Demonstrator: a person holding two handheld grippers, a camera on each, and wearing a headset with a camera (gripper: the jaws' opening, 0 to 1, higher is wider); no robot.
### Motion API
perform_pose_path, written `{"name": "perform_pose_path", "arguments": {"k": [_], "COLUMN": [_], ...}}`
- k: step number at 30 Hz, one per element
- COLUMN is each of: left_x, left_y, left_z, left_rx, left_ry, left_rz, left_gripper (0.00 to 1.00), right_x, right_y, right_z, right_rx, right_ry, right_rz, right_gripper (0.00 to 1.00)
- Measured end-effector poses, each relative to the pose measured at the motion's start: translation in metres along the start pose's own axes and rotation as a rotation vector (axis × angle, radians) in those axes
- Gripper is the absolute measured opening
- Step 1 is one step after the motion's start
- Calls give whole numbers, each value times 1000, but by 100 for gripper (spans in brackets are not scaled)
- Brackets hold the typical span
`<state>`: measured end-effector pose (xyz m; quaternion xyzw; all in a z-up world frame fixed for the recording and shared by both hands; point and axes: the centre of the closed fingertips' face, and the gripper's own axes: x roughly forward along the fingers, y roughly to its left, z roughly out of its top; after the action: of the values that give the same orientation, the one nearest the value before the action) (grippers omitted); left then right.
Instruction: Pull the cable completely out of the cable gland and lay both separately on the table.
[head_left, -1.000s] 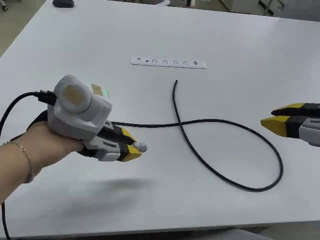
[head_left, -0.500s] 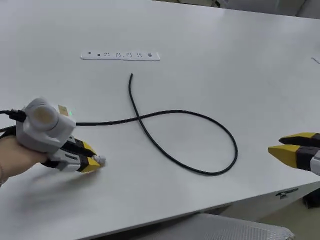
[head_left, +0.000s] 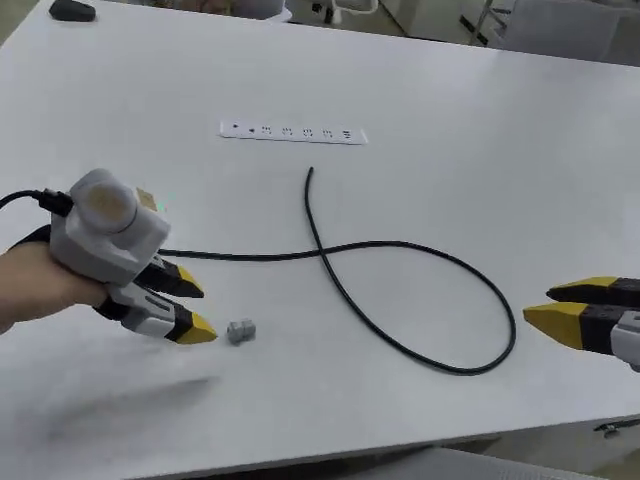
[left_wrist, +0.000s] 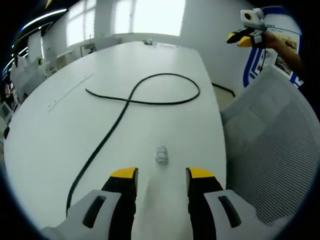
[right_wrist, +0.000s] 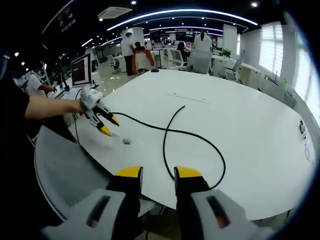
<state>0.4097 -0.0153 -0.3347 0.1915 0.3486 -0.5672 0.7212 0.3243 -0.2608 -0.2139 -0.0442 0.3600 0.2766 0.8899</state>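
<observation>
The big white table takes up most of the room in front of the person. A long black cable lies on it in a loose loop that crosses over itself. One end points toward a white power strip further back, and the other runs off behind the left gripper.

The left gripper hovers low over the near part of the table with its jaws spread and nothing between them. In the left gripper view, the gap between its tips is bare table. The right gripper hangs off the table's near right edge, well apart from the loop. Its jaws are parted a little and hold nothing.

The smallest thing is the grey cable gland, which lies on its side just beside the left gripper's lower tip. It is clear of the cable and doesn't touch it. The left gripper view shows the gland alone on the surface, just ahead of the jaws.

From where I stand the job looks as good as done. The cable is out of the gland, and each lies on the table on its own. I see nothing left except drawing the grippers away.
</observation>
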Motion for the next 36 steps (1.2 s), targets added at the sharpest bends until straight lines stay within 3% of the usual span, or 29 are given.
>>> {"name": "perform_pose_path", "arguments": {"k": [2,6,11,14,16,17,18,20,22,27,29,31,33,36], "left_x": [-29,-82,-136,-161,-173,-178,-180,-179,-174,-159,-160,-156,-151,-151], "left_y": [-3,-26,-46,-52,-58,-63,-65,-72,-85,-103,-102,-106,-107,-107], "left_z": [-1,13,9,0,-7,-9,-10,-11,-9,-19,-20,-27,-37,-38], "left_rx": [-85,-173,-257,-304,-348,-373,-400,-419,-479,-501,-562,-565,-560,-575], "left_ry": [24,-71,-146,-178,-198,-227,-260,-288,-353,-346,-397,-385,-337,-340], "left_rz": [57,91,177,247,288,311,334,341,340,370,426,434,447,442], "left_gripper": [42,47,52,54,51,48,47,49,51,55,59,59,59,61], "right_x": [7,23,33,35,33,32,31,27,24,21,21,21,24,26], "right_y": [9,29,57,62,64,65,66,68,68,67,67,70,72,77], "right_z": [-1,-3,-22,-34,-40,-42,-45,-53,-59,-70,-64,-63,-64,-64], "right_rx": [-10,-33,-90,-87,-72,-58,-45,-23,-6,98,132,156,161,163], "right_ry": [13,43,127,160,167,169,173,181,185,184,141,134,133,135], "right_rz": [44,135,258,272,275,277,279,279,277,254,243,261,254,266], "right_gripper": [28,30,33,34,35,35,36,39,42,44,44,47,48,51]}}
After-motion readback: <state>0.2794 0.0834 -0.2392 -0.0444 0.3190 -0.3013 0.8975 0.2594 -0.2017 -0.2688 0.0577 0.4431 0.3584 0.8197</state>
